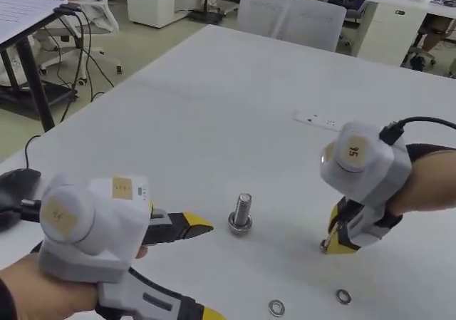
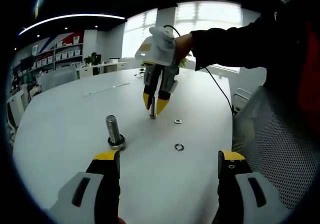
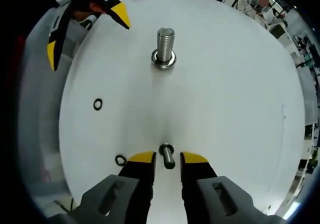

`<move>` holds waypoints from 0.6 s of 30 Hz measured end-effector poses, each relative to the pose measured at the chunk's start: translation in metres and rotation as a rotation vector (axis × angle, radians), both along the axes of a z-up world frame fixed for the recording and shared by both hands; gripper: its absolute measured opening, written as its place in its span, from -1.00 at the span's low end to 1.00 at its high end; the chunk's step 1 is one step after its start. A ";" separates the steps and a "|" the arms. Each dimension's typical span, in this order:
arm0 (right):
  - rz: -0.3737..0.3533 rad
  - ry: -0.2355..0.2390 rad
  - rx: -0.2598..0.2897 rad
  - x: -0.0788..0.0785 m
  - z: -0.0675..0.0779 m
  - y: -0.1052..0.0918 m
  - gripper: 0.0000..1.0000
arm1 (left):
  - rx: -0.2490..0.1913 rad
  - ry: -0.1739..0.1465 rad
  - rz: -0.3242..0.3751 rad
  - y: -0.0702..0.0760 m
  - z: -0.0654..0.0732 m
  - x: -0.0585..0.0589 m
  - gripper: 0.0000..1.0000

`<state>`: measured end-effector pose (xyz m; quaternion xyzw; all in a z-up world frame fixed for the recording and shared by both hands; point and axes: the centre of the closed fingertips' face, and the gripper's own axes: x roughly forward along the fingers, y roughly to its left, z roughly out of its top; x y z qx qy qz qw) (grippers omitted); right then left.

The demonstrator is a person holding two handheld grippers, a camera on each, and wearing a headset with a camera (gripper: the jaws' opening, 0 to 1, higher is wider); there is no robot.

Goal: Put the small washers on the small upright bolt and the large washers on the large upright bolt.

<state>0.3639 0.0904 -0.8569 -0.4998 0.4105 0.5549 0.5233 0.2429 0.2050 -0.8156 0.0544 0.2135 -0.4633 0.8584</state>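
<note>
Writing anywhere?
Yellow sticker atop the right gripper (image 1: 331,245), digits like 15; those on the left gripper (image 1: 206,270) are unreadable

Bolts and washers?
Large bolt (image 1: 241,215) stands mid-bench. Small bolt (image 3: 166,154) stands between the right fingers (image 3: 142,160), which are narrowly parted with a gap on either side. Left fingers are spread wide. Two loose washers (image 1: 276,307) lie near the bench's near edge

Room?
White bench (image 1: 214,85), grey chair (image 1: 288,17) at its far edge, office desks beyond
</note>
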 end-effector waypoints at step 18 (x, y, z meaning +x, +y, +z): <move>-0.062 -0.003 -0.009 -0.013 0.004 -0.034 -0.46 | 0.000 -0.007 -0.009 -0.003 0.002 -0.001 0.60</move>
